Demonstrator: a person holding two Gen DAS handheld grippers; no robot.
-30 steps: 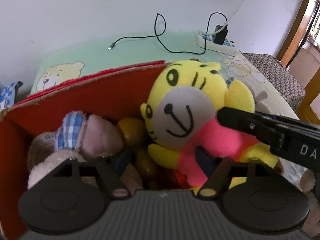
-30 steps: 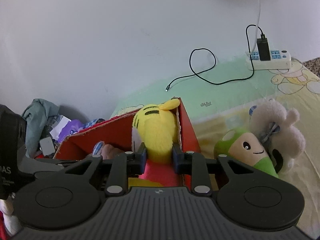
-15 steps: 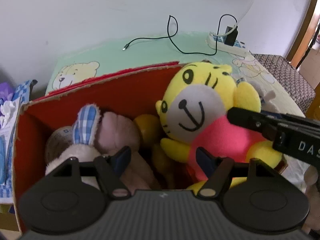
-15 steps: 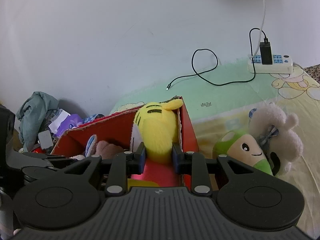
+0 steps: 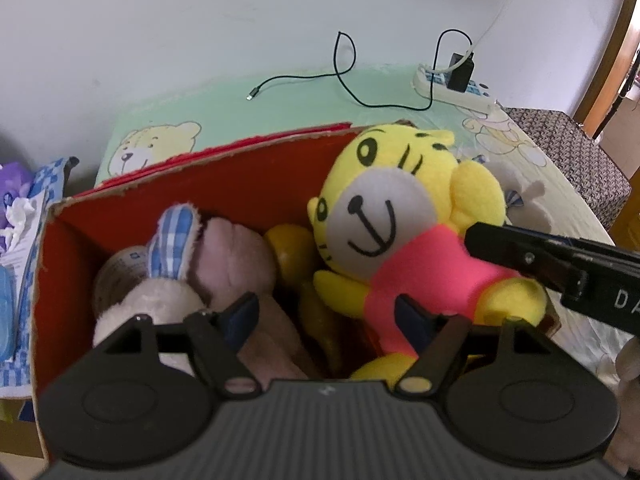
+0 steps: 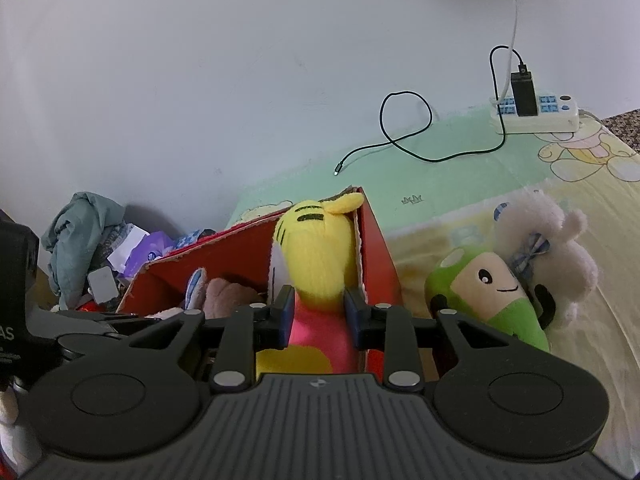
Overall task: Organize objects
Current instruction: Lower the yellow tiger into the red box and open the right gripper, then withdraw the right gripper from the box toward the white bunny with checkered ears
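Note:
A yellow tiger plush (image 5: 400, 232) in a pink shirt sits at the right end of a red cardboard box (image 5: 224, 184). My right gripper (image 6: 316, 314) is shut on the tiger plush (image 6: 316, 256) at its neck; its finger (image 5: 520, 256) shows from the right in the left wrist view. My left gripper (image 5: 326, 314) is open and empty above the box, over a beige bunny plush (image 5: 208, 264) with a blue checked ear. A green mushroom plush (image 6: 492, 300) and a white fluffy plush (image 6: 552, 248) lie on the bed right of the box (image 6: 380, 256).
A yellow toy (image 5: 288, 248) lies in the box behind the tiger. A power strip (image 6: 536, 112) with a black charger and cable (image 6: 404, 128) lies on the green sheet by the wall. Clothes and packets (image 6: 88, 236) are piled left of the box. A patterned stool (image 5: 576, 152) stands at right.
My left gripper has pulled back and up, so more of the box shows. My right gripper holds the tiger plush in much the same place.

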